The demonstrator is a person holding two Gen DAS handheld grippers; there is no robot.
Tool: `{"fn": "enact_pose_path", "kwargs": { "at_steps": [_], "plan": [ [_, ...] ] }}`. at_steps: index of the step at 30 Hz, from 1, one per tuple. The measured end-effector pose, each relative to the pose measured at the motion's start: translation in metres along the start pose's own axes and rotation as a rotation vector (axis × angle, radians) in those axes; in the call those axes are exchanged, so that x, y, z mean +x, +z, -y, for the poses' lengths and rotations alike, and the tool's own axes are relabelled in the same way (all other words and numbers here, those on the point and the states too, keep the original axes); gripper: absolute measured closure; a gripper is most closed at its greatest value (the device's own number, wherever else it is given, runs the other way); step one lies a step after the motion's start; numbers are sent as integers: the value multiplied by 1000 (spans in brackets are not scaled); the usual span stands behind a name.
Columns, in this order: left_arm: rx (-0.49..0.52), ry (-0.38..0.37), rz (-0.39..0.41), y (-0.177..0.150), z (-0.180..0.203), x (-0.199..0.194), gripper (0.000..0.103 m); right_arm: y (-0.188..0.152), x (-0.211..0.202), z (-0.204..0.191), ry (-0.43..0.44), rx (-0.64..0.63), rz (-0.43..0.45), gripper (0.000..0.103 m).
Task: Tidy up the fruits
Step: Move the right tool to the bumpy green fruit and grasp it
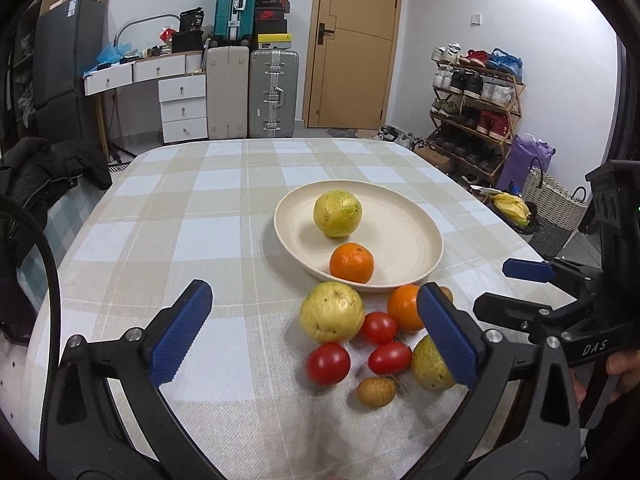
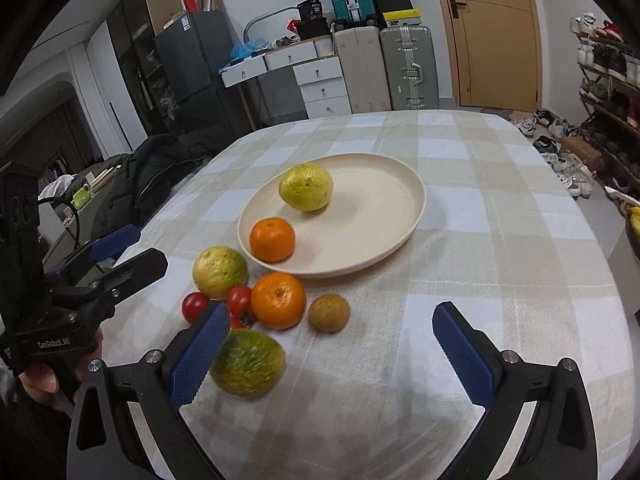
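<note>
Left wrist view: left gripper (image 1: 316,334) spread wide, empty, above loose fruit on the checked-cloth table (image 1: 160,220). Round cream plate (image 1: 416,224) holds a yellow-green guava (image 1: 337,213) and an orange mandarin (image 1: 351,263).

Right wrist view: right gripper (image 2: 332,354) spread, empty (blurred guava just beside its left pad).

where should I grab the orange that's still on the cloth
Grip the loose orange across its round middle, coming from above. A tomato crowds its left and the plate rim sits just behind, so only the top and right are free.
</note>
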State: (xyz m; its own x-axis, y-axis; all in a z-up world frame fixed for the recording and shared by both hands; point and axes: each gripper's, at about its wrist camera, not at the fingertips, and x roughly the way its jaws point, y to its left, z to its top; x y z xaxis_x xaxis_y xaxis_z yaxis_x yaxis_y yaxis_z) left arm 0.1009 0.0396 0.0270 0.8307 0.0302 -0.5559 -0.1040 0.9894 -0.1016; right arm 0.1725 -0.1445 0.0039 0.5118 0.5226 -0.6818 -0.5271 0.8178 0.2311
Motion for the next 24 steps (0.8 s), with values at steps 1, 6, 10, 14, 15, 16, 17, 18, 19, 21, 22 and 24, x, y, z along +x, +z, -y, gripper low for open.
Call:
{"fn": "enact_pose_path", "kwargs": {
  "at_steps": [1,6,10,14,15,16,17,18,19,21,22,24],
  "plan": [
    [1,-4,-2,-2,0,-1,1,0,0,0,2,-1,-2,0],
    [23,-1,-28,-13,2,0,1,-4,1,-3,17,-6,-29,0],
    [11,-1,-49,-16,-1,5,1,-8,5,-6,31,-25,-50,0],
    [5,4,-74,-15,-6,13,1,-11,10,-10,52,-26,-66,0],
    [0,6,-80,-15,-8,15,1,-12,12,-11,54,-30,-73,0],
    [-8,7,-86,-16,-10,16,1,-13,15,-12,53,-34,-84,0],
    [-18,2,-93,-16,-12,19,1,-13,17,-13,52,-38,-92,0],
    [-24,-5,-100,-16,-13,21,1,-14,18,-15,53,-43,-99,0],
    [-30,-14,-110,-17,-12,23,1,-15,20,-16,55,-49,-105,0],
    [-29,-20,-122,-17,-11,26,1,-17,22,-18,61,-54,-113,0],
    [-22,-20,-122,-18,-10,27,1,-18,22,-18,68,-54,-117,0],
    [0,-17,-120,-19,-6,28,1,-19,25,-19,74,-57,-127,0]
  ]
}}
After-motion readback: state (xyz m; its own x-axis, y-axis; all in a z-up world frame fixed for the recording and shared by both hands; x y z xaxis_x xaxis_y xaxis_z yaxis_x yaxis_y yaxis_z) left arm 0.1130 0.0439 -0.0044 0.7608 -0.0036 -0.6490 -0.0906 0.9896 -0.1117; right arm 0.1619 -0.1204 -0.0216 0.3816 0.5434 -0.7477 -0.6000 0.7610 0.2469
